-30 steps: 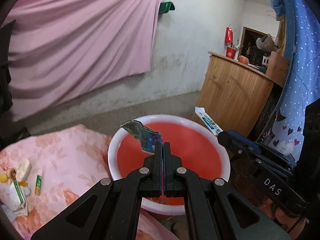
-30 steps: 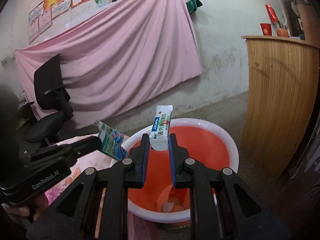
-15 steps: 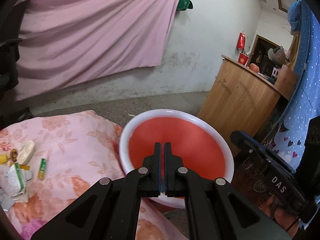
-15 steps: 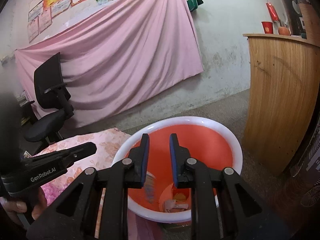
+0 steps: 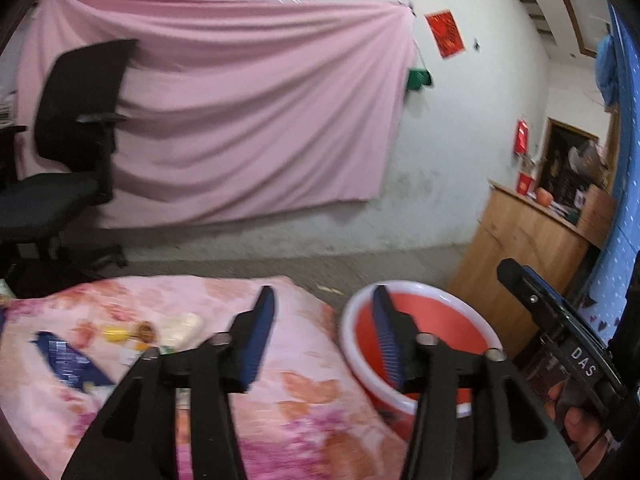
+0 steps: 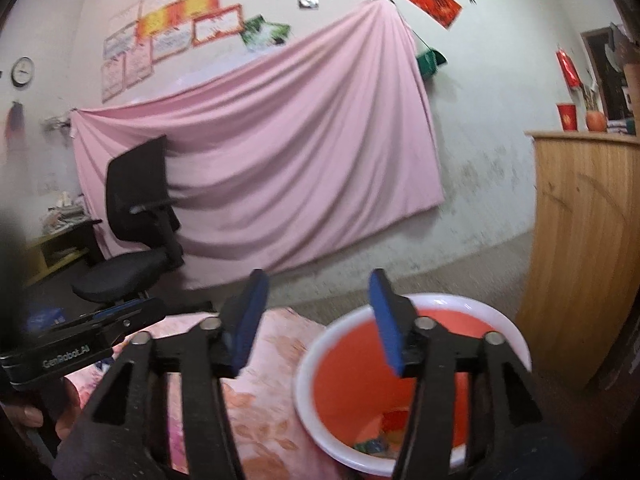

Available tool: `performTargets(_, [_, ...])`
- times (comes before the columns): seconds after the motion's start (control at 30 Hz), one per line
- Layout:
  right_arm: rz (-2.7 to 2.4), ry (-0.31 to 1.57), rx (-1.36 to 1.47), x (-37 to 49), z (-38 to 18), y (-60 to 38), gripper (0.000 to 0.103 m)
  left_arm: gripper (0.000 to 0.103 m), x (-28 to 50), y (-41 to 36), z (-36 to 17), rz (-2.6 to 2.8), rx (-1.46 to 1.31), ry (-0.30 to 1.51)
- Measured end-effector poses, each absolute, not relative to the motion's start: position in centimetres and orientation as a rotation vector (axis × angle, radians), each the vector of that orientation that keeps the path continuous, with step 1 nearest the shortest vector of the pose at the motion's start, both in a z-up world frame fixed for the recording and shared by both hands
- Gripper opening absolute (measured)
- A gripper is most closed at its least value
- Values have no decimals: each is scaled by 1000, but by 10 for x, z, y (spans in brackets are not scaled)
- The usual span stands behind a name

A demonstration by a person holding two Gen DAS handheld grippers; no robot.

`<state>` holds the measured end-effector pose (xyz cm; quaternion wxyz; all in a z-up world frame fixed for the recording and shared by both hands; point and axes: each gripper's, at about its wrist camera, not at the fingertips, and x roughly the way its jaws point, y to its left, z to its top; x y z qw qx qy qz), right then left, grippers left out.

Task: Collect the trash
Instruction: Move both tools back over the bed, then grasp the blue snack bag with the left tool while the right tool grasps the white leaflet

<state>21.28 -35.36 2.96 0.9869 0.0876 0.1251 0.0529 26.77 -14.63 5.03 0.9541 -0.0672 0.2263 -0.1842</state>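
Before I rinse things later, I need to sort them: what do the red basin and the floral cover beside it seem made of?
Basin: likely moulded plastic, smooth, slightly glossy, with a white rim and a red inside.
Floral cover: soft woven fabric, matte, printed with flowers; it sags and rumples at its edge. The blur leaves the weave unclear.

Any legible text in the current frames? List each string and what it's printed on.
"DAS": on the right gripper, on its side, in the left wrist view.
"GenRobot.AI": on the left gripper, on its side, in the right wrist view.
Wall posters: too blurred to read.
Blue wrapper on the floral cloth: print too blurred.
Clock: unreadable.
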Motion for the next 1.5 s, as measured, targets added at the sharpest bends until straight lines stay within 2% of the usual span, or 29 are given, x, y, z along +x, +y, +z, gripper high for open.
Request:
performTargets(0.03, [119, 234, 173, 213, 32, -346, 87, 60, 263, -135, 53, -350, -144, 443])
performTargets(0.07, [129, 222, 171, 213, 34, -341, 95, 63, 259, -124, 55, -326, -149, 428])
performTargets(0.1, [142, 206, 170, 213, 35, -335, 103, 71, 257, -117, 56, -310, -151, 418])
performTargets(0.13, [154, 188, 168, 213, 36, -329, 103, 82, 253, -107, 58, -288, -151, 404])
performTargets(0.23, [190, 145, 161, 214, 36, -311, 103, 102, 238, -79, 60, -213, -142, 334])
performTargets(0.67, [336, -13, 71, 206, 36, -236, 103, 102, 188, 7, 42, -3, -100, 207])
performTargets(1.0, [378, 187, -13, 248, 13, -211, 103, 102, 228, 15, 7, 50, -33, 438])
performTargets(1.1, [405, 262, -25, 260, 7, -207, 103, 101, 238, 14, -2, 37, -28, 507])
performTargets(1.17, [422, 327, -40, 269, 1, -202, 103, 97, 245, 12, -9, 26, -24, 560])
performTargets(1.23, [445, 400, -53, 280, -6, -196, 99, 78, 257, 10, -16, 6, -26, 630])
performTargets(1.33, [469, 492, -62, 291, -16, -191, 93, 60, 275, 8, -29, -43, -45, 739])
performTargets(1.43, [490, 551, -68, 297, -22, -189, 90, 52, 284, 5, -38, -88, -82, 819])
performTargets(1.5, [504, 593, -81, 301, -26, -186, 84, 48, 290, 4, -45, -109, -117, 871])
